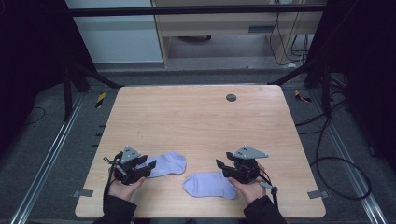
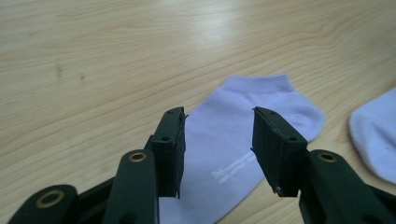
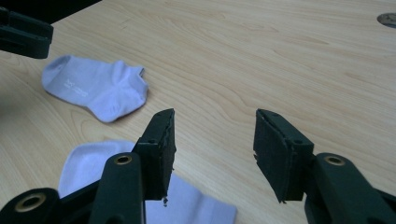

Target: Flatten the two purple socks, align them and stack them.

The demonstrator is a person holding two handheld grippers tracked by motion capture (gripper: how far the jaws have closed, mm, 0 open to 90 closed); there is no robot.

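Right gripper view alone shows both socks (image 3: 95,88) flat.

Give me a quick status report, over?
Left gripper and right gripper open, empty. Two socks flat on table, apart. Nothing in the way.

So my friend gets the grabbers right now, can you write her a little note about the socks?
Left gripper: open, holding nothing, jaws over the left sock.
Right gripper: open, holding nothing, above the edge of the right sock.
Socks: two pale purple ones, lying flat and apart near the front edge of the wooden table.
Done: both socks appear to be set down, free of the jaws.
Left: probably bringing the two together as a pair; they lie separately so far.
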